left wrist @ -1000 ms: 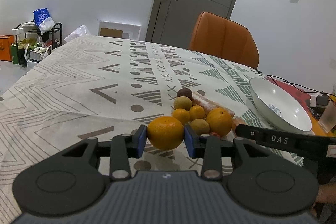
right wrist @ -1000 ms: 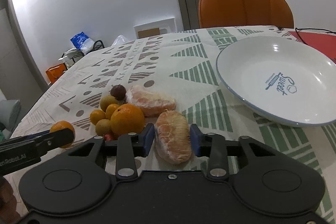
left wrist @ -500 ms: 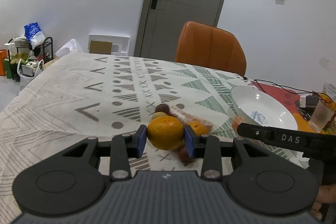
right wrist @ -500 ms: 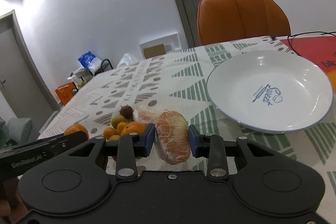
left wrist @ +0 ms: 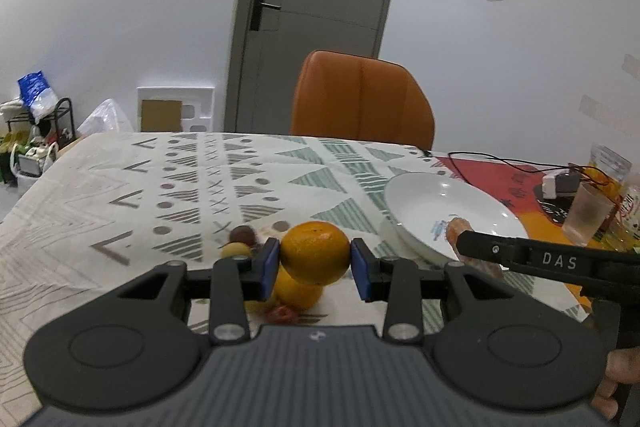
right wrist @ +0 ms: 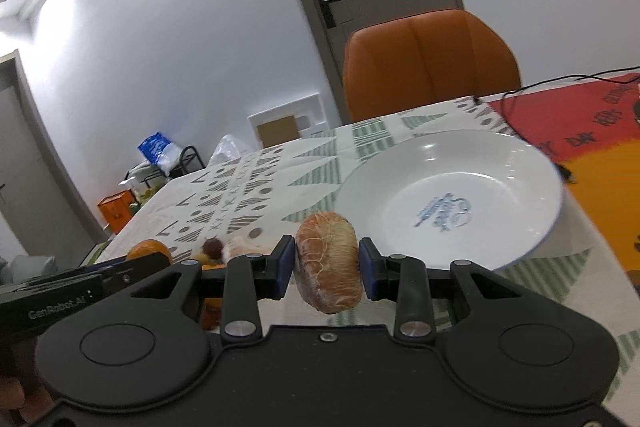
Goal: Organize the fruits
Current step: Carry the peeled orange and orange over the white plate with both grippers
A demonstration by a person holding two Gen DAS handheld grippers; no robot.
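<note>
Left gripper (left wrist: 315,263) clamping an orange (left wrist: 314,251), right gripper (right wrist: 326,267) pinching a peeled segment (right wrist: 329,259) (soft, crushable): likely slipping before the plate (right wrist: 500,163).

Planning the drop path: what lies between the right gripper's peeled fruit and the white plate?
In the right wrist view, only bare patterned tablecloth lies between the peeled fruit and the white plate.

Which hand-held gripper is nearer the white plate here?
Right. The right hand-held gripper, shut on the peeled pomelo segment, is just short of the white plate. The left hand-held gripper, holding the orange, is farther off, by the fruit pile.
</note>
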